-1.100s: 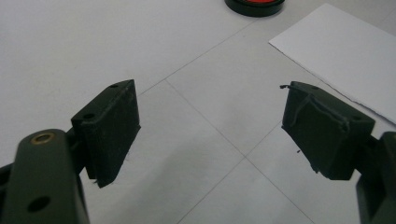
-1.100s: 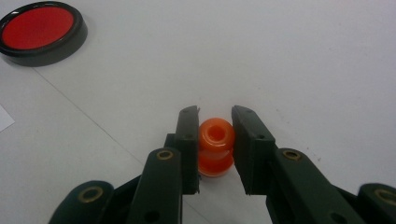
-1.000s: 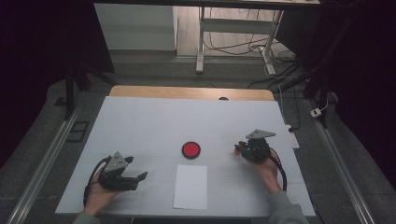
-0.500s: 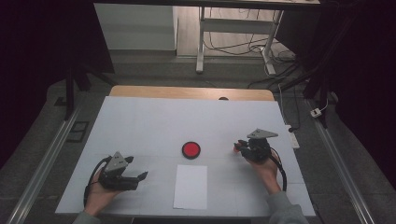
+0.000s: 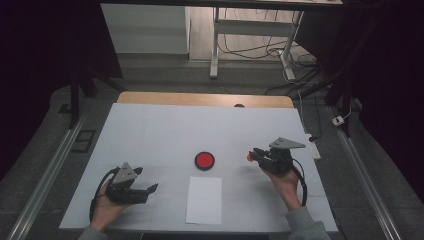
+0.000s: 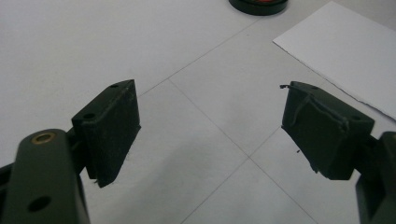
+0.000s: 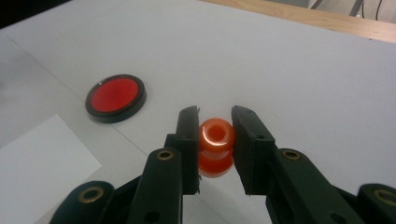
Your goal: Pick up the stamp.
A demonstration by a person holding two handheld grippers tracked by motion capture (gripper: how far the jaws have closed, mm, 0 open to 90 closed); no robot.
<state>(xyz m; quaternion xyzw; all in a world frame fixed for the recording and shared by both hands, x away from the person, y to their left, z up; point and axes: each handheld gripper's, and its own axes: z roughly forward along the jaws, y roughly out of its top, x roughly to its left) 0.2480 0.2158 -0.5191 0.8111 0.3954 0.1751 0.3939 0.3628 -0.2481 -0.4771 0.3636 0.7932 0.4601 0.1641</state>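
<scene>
- Right gripper (image 7: 214, 122): clamped on an orange piece (image 7: 215, 145), a small waisted bead with a hole in its upper end, held at its sides between the two black jaws.
- In the high view, right gripper (image 5: 256, 154) up off the white table (image 5: 150, 130), piece (image 5: 249, 158) at its tip, right of the red disc (image 5: 204, 160) and well apart from it.
- Left gripper (image 6: 210, 126): spread wide, nothing between the jaws, low over bare table beside the white sheet (image 6: 345, 60).
- In the high view, left gripper (image 5: 151, 189) at the near left, sheet (image 5: 204, 199) between the hands, just in front of the disc.
- Likely step: carrying the piece toward the disc (image 7: 115, 97) or the sheet; target not certain from here.
- Keep the squeeze steady; glossy, rounded sides, so likely to pop out if the grip loosens or tilts.
- Keep the hole end up and the jaws level during travel.
- Move across slowly and low, then down until the piece's bottom touches before letting go.
- Open only a little at release, then draw straight back, so neither jaw nudges the piece over.
- Watch for rolling: round shape, flat smooth top.
- Leave the left gripper parked clear of the sheet's edge, ready to steady the sheet if needed.
</scene>
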